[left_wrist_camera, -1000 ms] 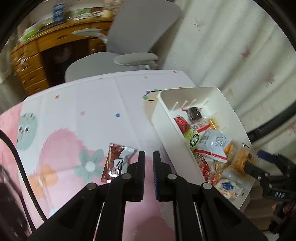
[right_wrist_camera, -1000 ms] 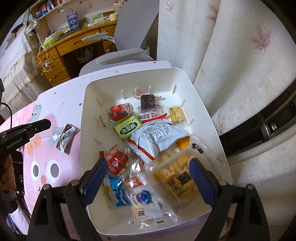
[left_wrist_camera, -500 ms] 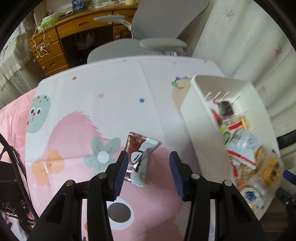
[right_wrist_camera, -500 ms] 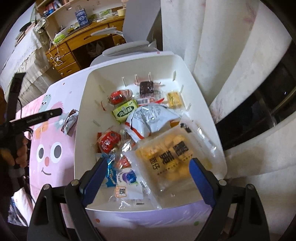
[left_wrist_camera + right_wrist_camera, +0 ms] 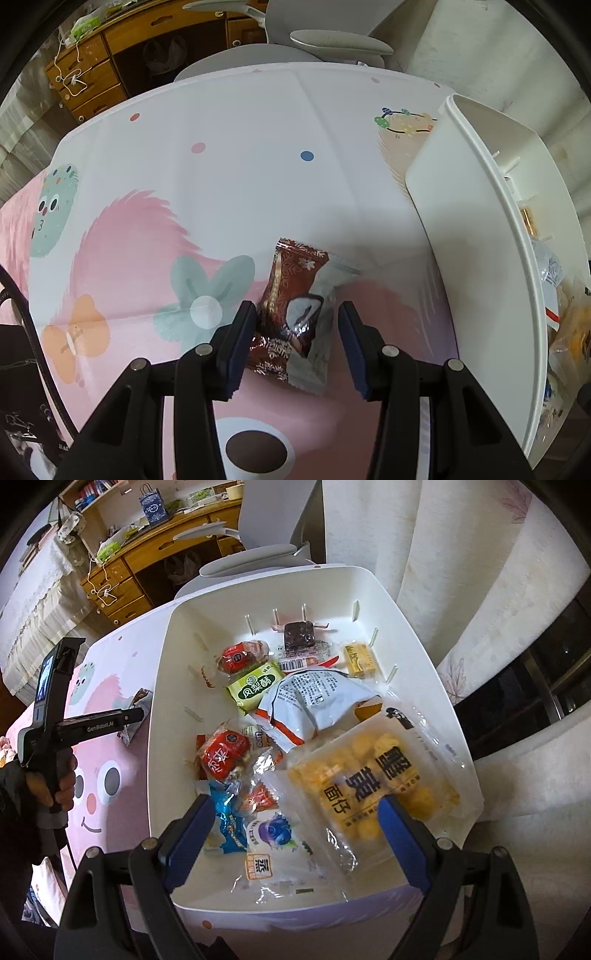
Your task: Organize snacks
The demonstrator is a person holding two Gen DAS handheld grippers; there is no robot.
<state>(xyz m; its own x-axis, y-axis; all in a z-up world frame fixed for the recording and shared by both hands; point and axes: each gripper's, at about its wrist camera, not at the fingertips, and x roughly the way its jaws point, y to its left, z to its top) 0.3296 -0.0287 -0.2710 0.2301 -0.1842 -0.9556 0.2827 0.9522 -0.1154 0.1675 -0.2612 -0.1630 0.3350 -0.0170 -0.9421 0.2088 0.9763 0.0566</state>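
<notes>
A brown-and-silver snack packet (image 5: 299, 269) lies flat on the patterned tablecloth (image 5: 221, 192), just left of the white bin (image 5: 461, 229). My left gripper (image 5: 296, 312) points steeply down over it, open, one jaw on each side of the packet's near half. The left pad sits close to the wrapper's edge and the right pad stands apart from it. In the right wrist view the bin (image 5: 162, 686) holds several snacks, among them a yellow puff bag (image 5: 373, 775) and a white bag (image 5: 314, 698). My right gripper (image 5: 297, 805) hovers wide open above them, holding nothing.
A grey office chair (image 5: 332, 37) and a wooden desk (image 5: 110, 55) stand beyond the table's far edge. A pale curtain (image 5: 461, 572) hangs right of the bin. A person's hand (image 5: 62, 786) grips the left gripper's handle at the left of the bin.
My left gripper went from shut to open and came down onto the packet, which now sits between its jaws. The right gripper sank slightly over the bin and stayed open.
</notes>
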